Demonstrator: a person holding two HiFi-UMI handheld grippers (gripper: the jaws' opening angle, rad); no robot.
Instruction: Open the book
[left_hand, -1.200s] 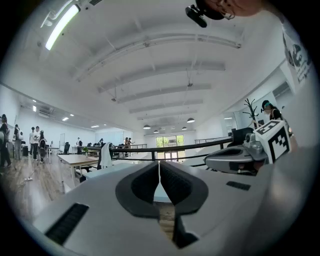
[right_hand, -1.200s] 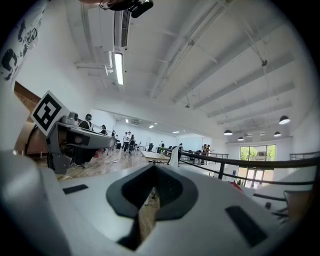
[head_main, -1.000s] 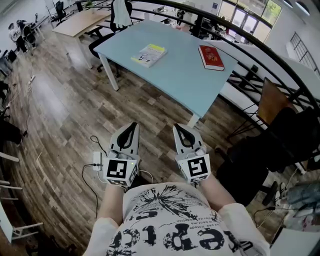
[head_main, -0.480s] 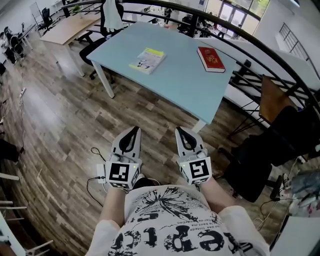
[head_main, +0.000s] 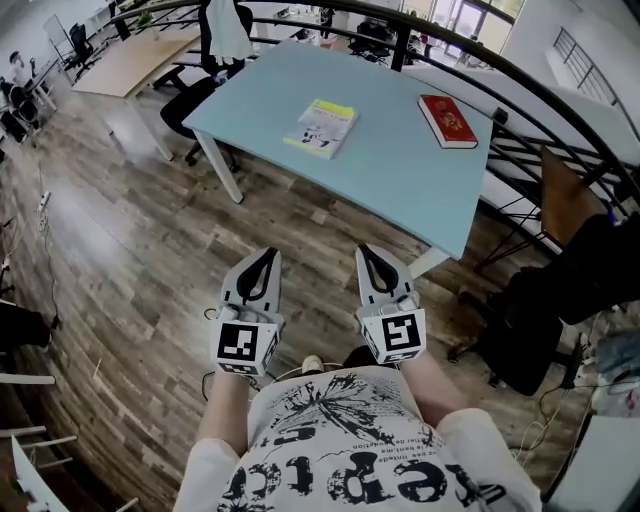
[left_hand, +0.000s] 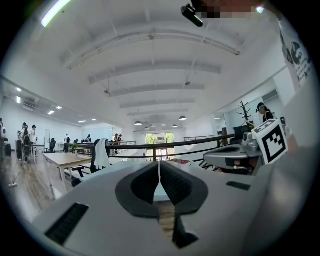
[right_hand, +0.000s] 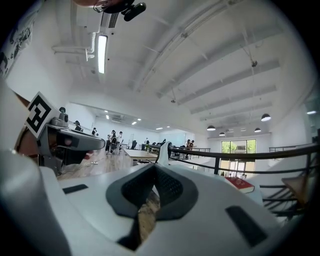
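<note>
Two closed books lie on the pale blue table (head_main: 400, 185): a yellow-and-white one (head_main: 322, 128) towards its left and a red one (head_main: 447, 121) at its far right. The red book (right_hand: 241, 184) also shows in the right gripper view, flat on the tabletop. My left gripper (head_main: 265, 256) and right gripper (head_main: 370, 252) are held side by side over the wooden floor, short of the table's near edge and pointing level at it. Both are shut and hold nothing. In each gripper view the jaws meet: left gripper (left_hand: 159, 166), right gripper (right_hand: 154, 171).
A black railing (head_main: 520, 75) curves behind the table. Dark office chairs stand at the right (head_main: 540, 320) and at the table's far left corner (head_main: 190, 105). A wooden desk (head_main: 140, 50) is at the far left. Cables (head_main: 300, 368) lie on the floor by the person's feet.
The person has walked towards the table, which now lies nearer and more central. Both grippers moved forward with the person and stayed shut.
</note>
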